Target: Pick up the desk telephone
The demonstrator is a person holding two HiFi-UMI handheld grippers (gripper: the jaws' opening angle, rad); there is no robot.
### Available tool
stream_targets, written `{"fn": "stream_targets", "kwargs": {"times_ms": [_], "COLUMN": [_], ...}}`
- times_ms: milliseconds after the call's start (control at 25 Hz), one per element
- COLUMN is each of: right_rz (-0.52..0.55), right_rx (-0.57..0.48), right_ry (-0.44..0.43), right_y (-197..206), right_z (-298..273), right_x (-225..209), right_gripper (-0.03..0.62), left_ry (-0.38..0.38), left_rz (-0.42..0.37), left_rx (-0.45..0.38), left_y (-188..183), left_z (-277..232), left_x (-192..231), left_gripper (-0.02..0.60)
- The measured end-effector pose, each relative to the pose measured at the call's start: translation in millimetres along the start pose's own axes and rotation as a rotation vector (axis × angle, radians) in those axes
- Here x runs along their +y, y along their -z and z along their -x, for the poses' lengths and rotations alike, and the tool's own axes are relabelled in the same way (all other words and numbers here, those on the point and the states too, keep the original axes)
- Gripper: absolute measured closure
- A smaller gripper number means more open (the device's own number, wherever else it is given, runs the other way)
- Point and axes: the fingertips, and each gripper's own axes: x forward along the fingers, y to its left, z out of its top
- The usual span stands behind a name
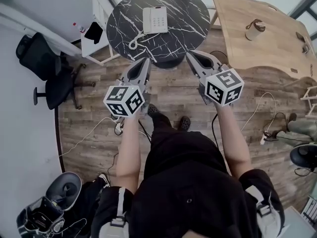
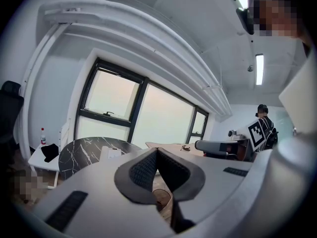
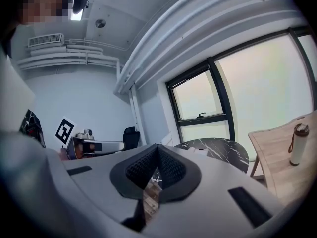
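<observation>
one telephone point(image 2: 112, 153), partly behind left tool point(image 2: 156, 149)

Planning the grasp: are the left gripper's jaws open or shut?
Shut: the left gripper shows its jaws meeting at the tips, nothing between them.

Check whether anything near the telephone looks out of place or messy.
Nothing looks spilled or damaged. The telephone sits flat on the round marble table, its coiled cord trailing toward the table's edge. Loose cables snake across the wooden floor, a possible trip hazard.
</observation>
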Motion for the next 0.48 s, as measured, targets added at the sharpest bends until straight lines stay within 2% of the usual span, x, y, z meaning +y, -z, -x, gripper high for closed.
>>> {"fn": "stream_targets", "kwargs": {"times_ms": [480], "right_rz": [-0.005], "right_rx": [0.015], "right_ry": [0.027], "right_y": [6.8], "right_z": [-15.4], "right_x": [-6.5], "right_gripper": [0.565], "left_ry": [0.014], "left_rz": [-0.011], "left_rx": [0.014], "left_y": [2.1], "left_z": [-7.7], "left_x": [14.2], "left_gripper": [0.566]}}
